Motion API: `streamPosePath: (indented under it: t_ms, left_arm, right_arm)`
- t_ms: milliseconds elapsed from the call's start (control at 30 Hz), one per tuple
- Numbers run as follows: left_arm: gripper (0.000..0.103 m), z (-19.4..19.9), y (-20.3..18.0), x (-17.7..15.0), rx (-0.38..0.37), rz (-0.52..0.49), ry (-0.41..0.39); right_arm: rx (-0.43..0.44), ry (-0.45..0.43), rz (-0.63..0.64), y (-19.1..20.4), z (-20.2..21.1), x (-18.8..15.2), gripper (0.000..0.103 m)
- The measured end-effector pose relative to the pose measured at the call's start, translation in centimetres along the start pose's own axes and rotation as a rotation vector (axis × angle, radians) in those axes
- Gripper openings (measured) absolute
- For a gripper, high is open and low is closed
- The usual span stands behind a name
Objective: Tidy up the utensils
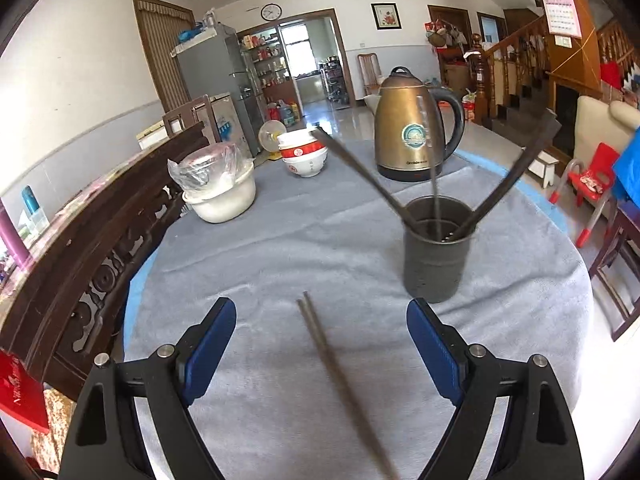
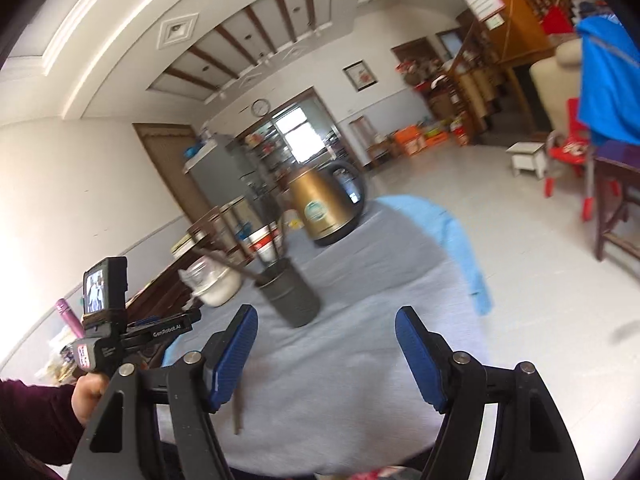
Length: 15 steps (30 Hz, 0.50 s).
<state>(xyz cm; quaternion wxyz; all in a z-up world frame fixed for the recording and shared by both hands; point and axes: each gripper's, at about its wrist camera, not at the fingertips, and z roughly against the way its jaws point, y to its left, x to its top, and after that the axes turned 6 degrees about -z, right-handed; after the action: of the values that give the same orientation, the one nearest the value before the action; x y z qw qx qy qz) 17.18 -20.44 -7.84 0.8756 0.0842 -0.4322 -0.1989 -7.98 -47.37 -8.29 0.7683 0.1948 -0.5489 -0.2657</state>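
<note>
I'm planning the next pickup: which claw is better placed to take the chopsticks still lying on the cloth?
Probably the left claw: it is open, with the chopsticks lying between its fingers. The right claw, also open, points at bare cloth past the holder.

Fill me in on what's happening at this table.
A person with a two-finger gripper in each hand is sorting utensils into a dark holder cup on the grey cloth. Several long utensils already lean out of the cup. A pair of chopsticks lies on the cloth between the open, empty fingers of the left gripper. The right gripper is also open and holds nothing. A gold kettle, stacked bowls and a covered white pot stand behind.
</note>
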Motion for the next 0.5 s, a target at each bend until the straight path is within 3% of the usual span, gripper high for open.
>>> streamPosePath:
  t_ms: [333,500]
  left_arm:
    - [0.087,2.5,-5.6,0.4,0.061,-0.047,0.01]
    - [0.087,2.7,-6.8,0.5,0.056,-0.036,0.028]
  right_arm:
    - [0.01,-0.055,-0.052,-3.6,6.0,1.4,0.075]
    - [0.006,-0.083,-0.041,-3.9,7.8,1.9,0.075]
